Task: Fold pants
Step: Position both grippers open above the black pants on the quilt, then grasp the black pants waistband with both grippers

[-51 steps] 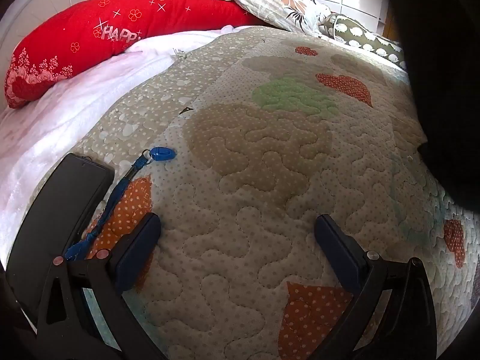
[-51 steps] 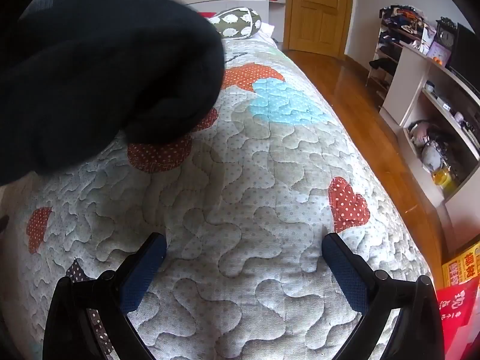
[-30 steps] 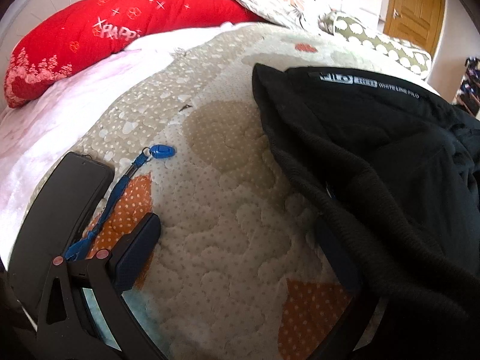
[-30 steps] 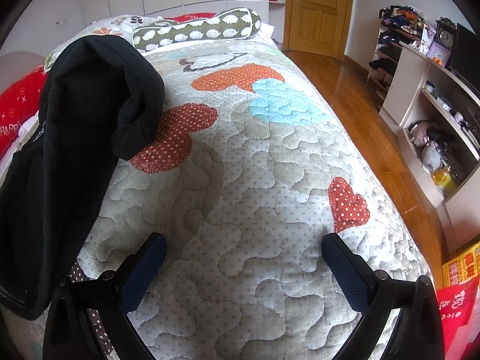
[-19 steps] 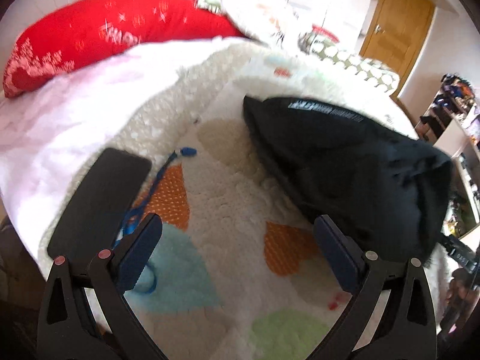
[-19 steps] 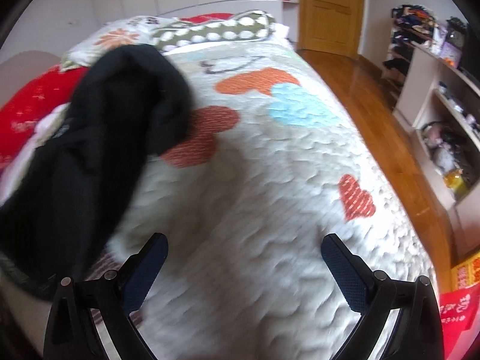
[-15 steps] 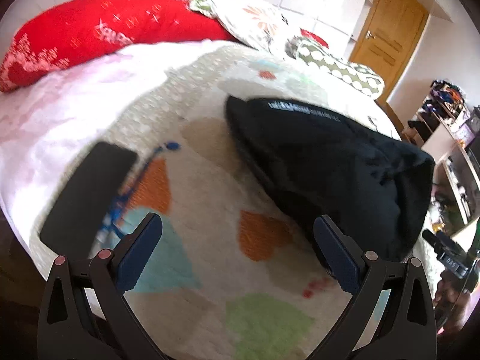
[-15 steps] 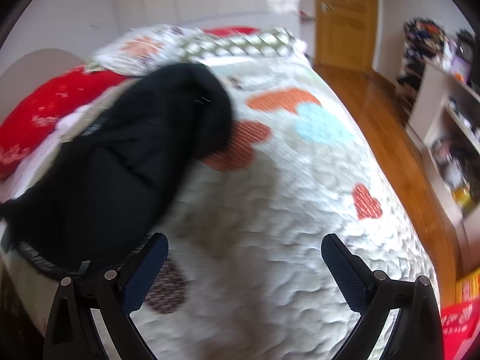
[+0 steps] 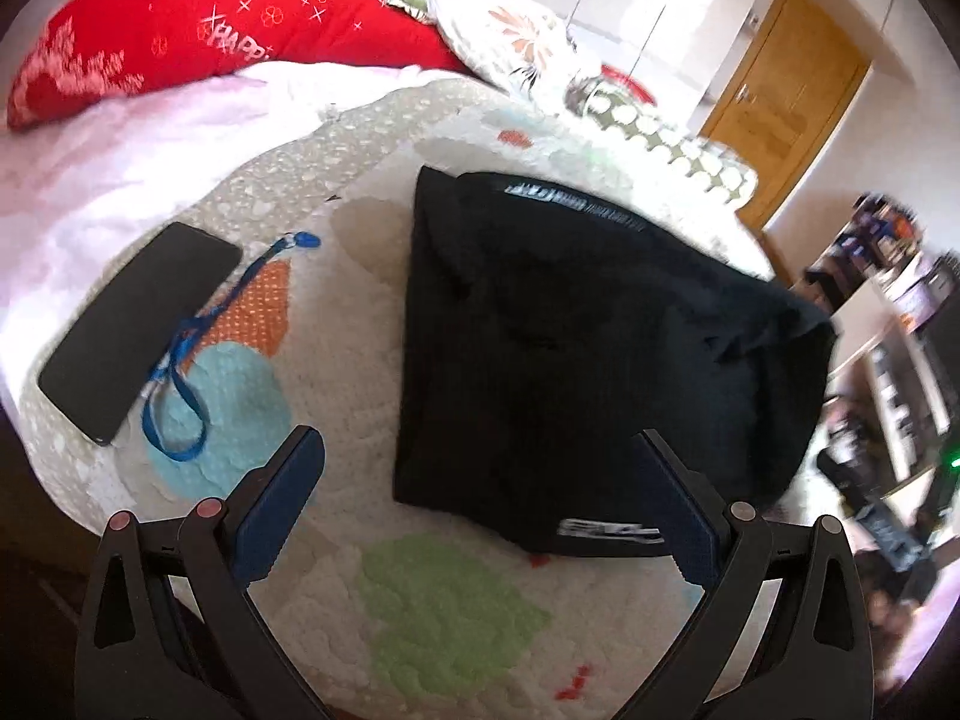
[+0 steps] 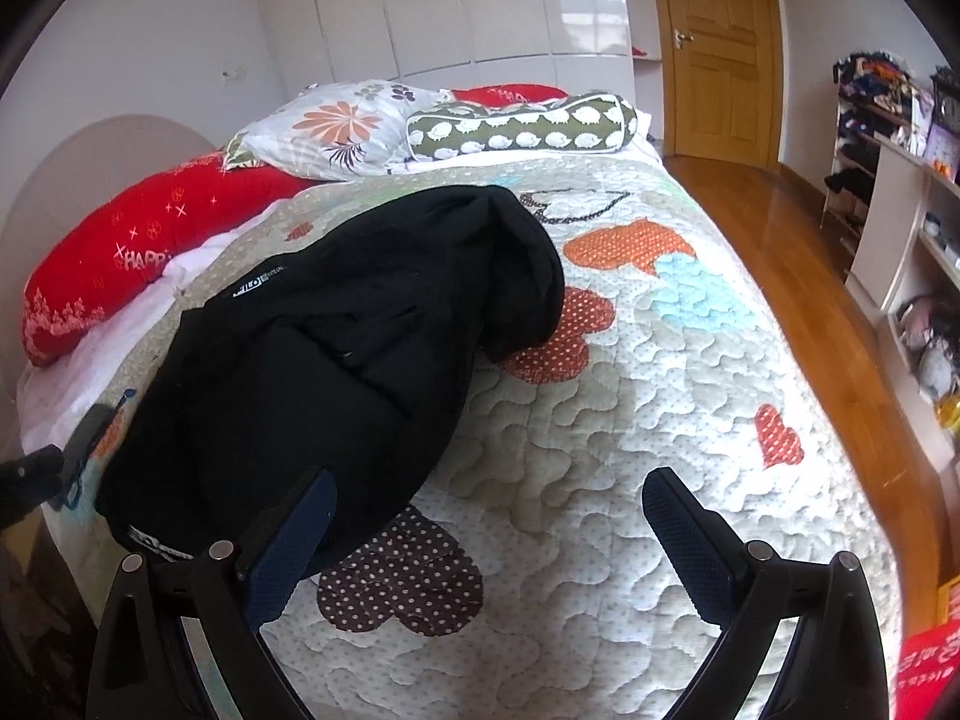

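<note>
Black pants (image 9: 576,348) lie in a loose heap on the quilted bed cover (image 9: 336,324), waistband lettering showing at the far edge. In the right wrist view the pants (image 10: 336,354) cover the left half of the bed, one bunched end reaching toward the middle. My left gripper (image 9: 480,468) is open and empty, held above the bed's near edge in front of the pants. My right gripper (image 10: 489,516) is open and empty, above the quilt (image 10: 600,420) to the right of the pants.
A black phone (image 9: 138,324) with a blue lanyard (image 9: 180,384) lies on the quilt left of the pants. A red pillow (image 10: 138,258), a floral pillow (image 10: 336,126) and a green bolster (image 10: 522,123) sit at the bed's head. Shelves (image 10: 900,228) and wooden floor (image 10: 780,252) lie to the right.
The pants dropped from mid-air onto the bed and came to rest in a heap. Both grippers pulled back and up from the quilt, staying open and empty.
</note>
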`<action>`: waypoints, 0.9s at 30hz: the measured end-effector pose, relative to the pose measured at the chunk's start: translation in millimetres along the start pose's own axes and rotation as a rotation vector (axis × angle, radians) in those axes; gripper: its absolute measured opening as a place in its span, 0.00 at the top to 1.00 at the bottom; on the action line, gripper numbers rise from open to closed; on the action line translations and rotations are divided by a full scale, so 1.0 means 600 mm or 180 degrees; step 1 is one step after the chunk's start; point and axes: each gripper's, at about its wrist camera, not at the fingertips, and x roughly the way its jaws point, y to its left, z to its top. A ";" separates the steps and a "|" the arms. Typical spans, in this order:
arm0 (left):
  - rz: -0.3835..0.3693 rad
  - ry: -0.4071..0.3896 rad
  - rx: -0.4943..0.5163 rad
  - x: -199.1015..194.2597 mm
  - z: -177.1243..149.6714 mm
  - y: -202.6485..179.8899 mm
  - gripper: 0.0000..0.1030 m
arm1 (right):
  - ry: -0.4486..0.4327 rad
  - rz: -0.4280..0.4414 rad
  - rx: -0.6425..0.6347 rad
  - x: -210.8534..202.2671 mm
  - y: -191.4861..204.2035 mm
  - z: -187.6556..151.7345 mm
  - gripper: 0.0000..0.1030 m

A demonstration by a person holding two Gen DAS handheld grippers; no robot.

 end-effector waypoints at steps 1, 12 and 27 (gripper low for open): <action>0.0038 0.0038 0.0036 0.007 -0.002 -0.001 0.01 | 0.0009 0.0004 0.0005 0.004 0.002 0.000 0.01; 0.0251 0.0176 0.0108 0.035 -0.018 0.001 0.01 | 0.0085 0.0027 0.0075 0.017 0.003 -0.004 0.01; -0.0131 0.0552 -0.0315 0.062 -0.034 -0.024 0.01 | 0.0084 0.0083 0.0182 0.032 -0.001 0.005 0.01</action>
